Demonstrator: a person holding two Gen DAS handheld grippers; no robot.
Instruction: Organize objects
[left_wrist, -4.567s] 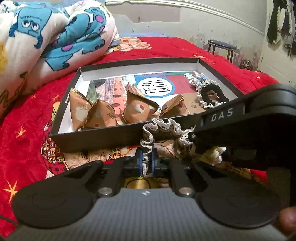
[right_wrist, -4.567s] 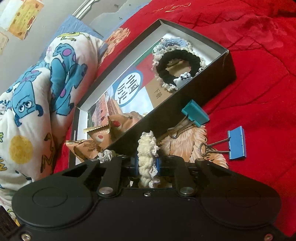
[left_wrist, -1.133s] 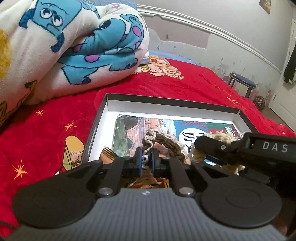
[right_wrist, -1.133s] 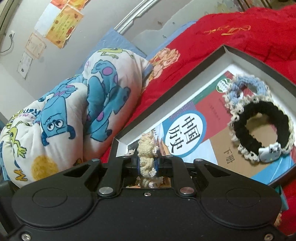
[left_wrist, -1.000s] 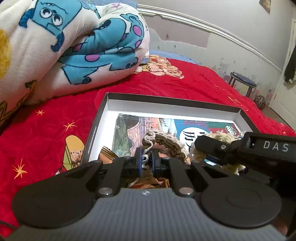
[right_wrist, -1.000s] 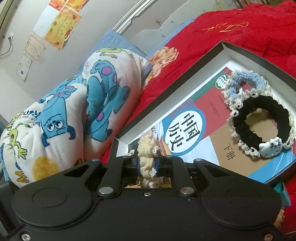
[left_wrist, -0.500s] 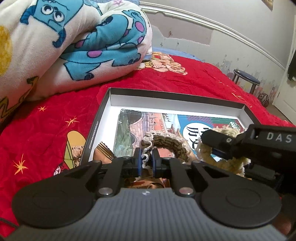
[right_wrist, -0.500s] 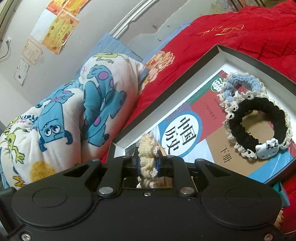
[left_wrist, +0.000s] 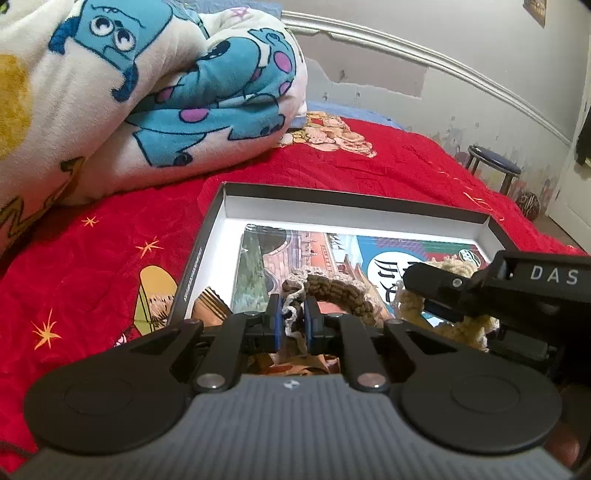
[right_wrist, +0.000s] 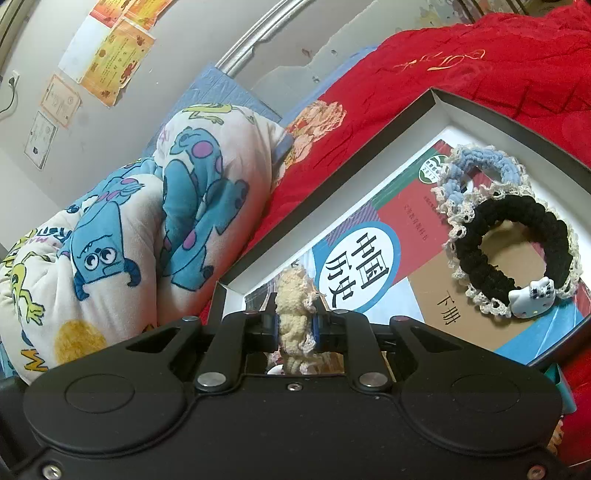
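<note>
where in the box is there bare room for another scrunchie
Free: the tan book cover between the round title and the black scrunchie, and the white strip along the far wall. Crowded: blue scrunchie end, snack packets corner.

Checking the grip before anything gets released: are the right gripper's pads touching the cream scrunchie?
Touching. The right wrist view shows the right gripper with both blue pads pressed against the cream scrunchie, which bulges between them with no gap on either side.
</note>
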